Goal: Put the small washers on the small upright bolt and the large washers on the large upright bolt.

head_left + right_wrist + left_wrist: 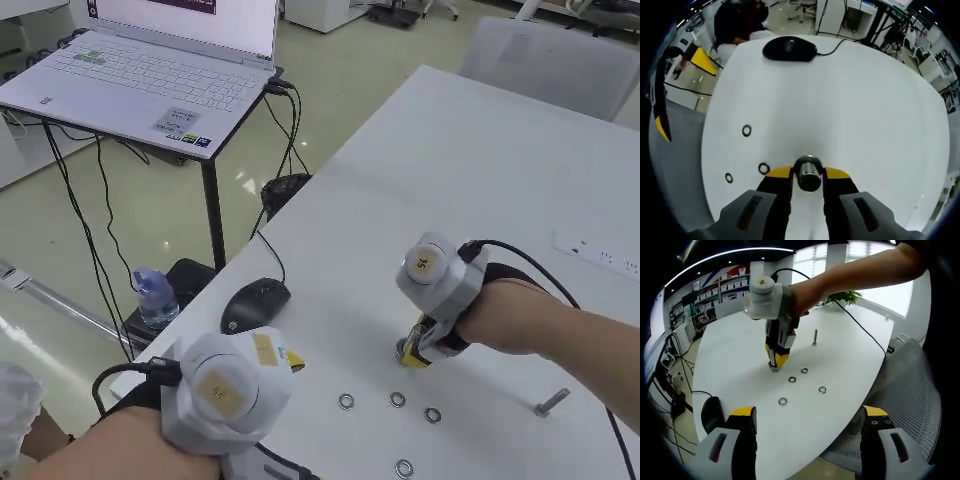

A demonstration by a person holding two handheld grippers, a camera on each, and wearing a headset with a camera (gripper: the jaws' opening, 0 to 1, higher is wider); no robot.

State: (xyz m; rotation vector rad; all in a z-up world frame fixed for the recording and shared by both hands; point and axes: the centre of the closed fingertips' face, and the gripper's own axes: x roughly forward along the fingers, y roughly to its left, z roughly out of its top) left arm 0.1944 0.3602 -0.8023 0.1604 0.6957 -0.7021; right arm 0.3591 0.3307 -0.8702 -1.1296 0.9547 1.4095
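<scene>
My right gripper point(411, 353) points down at the white table point(450, 170) and is shut on the large bolt point(808, 172), holding it on end on the surface point(774, 367). A thin small bolt point(815, 336) stands upright further to the right point(551, 402). Several washers lie loose in front of the held bolt: one point(346, 401), another point(397, 399), a third point(432, 414), and one nearer me point(404, 467). My left gripper point(807, 432) hovers open at the table's near edge, nothing between its fingers point(744, 421); its white housing point(225, 390) shows bottom left.
A black mouse point(254, 303) with its cable lies near the table's left edge. A laptop point(150, 60) sits on a side stand to the left, a water bottle point(155, 297) on the floor below. A power strip point(600, 256) lies at far right. A grey chair point(912, 390) stands beside the table.
</scene>
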